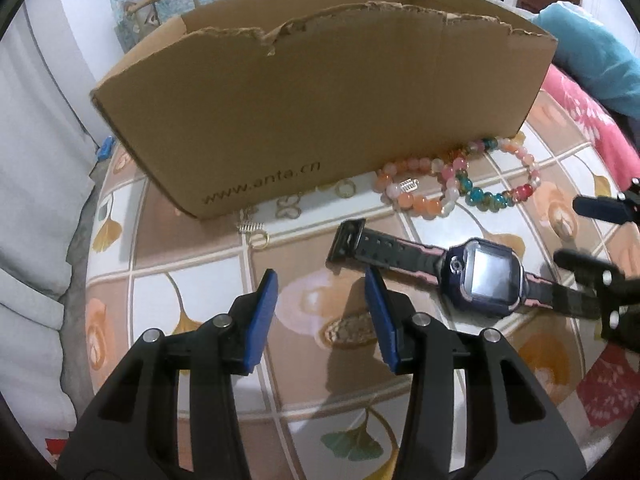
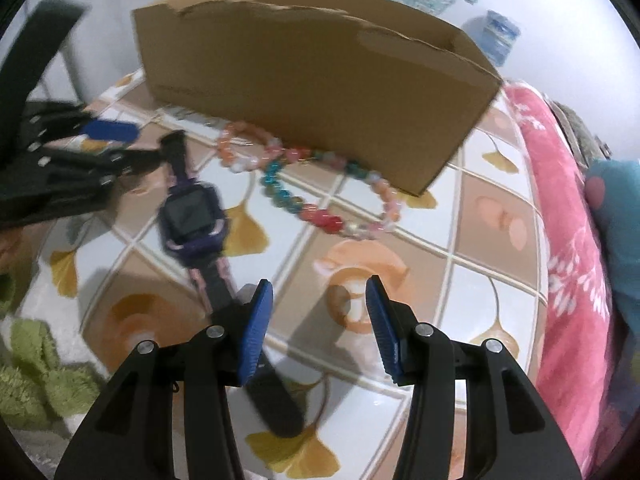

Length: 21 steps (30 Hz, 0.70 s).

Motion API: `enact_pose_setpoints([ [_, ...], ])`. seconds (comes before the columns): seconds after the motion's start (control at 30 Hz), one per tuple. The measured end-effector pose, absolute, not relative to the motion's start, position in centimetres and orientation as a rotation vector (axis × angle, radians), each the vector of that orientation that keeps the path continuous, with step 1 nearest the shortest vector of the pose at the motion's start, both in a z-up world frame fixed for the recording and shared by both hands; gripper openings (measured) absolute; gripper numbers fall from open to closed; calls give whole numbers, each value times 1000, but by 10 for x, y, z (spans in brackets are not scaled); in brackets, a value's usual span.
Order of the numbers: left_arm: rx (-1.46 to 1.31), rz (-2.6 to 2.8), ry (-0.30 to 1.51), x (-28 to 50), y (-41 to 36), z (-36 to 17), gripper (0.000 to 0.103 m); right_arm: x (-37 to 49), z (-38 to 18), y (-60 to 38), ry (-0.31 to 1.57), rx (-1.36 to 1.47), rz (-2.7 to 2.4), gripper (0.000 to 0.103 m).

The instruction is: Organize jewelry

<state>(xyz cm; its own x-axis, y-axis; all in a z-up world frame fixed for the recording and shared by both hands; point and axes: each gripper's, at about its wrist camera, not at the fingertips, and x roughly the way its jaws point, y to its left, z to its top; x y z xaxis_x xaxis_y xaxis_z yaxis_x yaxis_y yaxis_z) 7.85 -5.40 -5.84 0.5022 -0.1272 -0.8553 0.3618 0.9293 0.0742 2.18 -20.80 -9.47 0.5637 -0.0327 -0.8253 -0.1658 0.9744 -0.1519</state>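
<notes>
Ahead of your left gripper (image 1: 322, 280), whose jaws stand apart on nothing, the smartwatch (image 1: 480, 276) lies flat, handy for pickup; bead bracelets (image 1: 452, 184) sit beyond it against the cardboard box (image 1: 320, 100). Your right gripper (image 2: 320, 292) gapes empty too, the watch strap just left of it.

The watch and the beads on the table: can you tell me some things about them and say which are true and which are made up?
1. The watch lies flat on the table. True.
2. The bead bracelets are inside the cardboard box. False: they lie on the table beside it.
3. The left gripper holds the watch. False: its fingers are open and empty.
4. The box's top is open. True.
</notes>
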Motion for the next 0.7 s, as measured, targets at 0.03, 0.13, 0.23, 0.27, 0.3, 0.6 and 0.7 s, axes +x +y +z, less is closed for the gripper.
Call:
enact_pose_setpoints([
  [0.03, 253, -303, 1004, 77, -52, -58, 44, 23, -90, -210, 962, -175, 110, 47],
  [0.13, 228, -311, 1001, 76, -47, -59, 45, 24, -80, -207, 942, -62, 218, 48],
  [0.23, 185, -320, 1006, 79, -39, -59, 45, 28, -81, -191, 940, -43, 293, 49],
  [0.27, 185, -319, 1003, 79, -37, -59, 45, 31, -83, -185, 939, -60, 298, 51],
  [0.3, 182, -320, 999, 74, -31, -61, 45, 34, -85, -177, 938, -86, 293, 52],
  [0.6, 106, -379, 932, 50, 12, -44, 44, 51, -97, -151, 962, -189, 414, 46],
  [0.7, 132, -400, 921, 38, 22, -39, 44, 51, -95, -135, 946, -326, 519, 46],
])
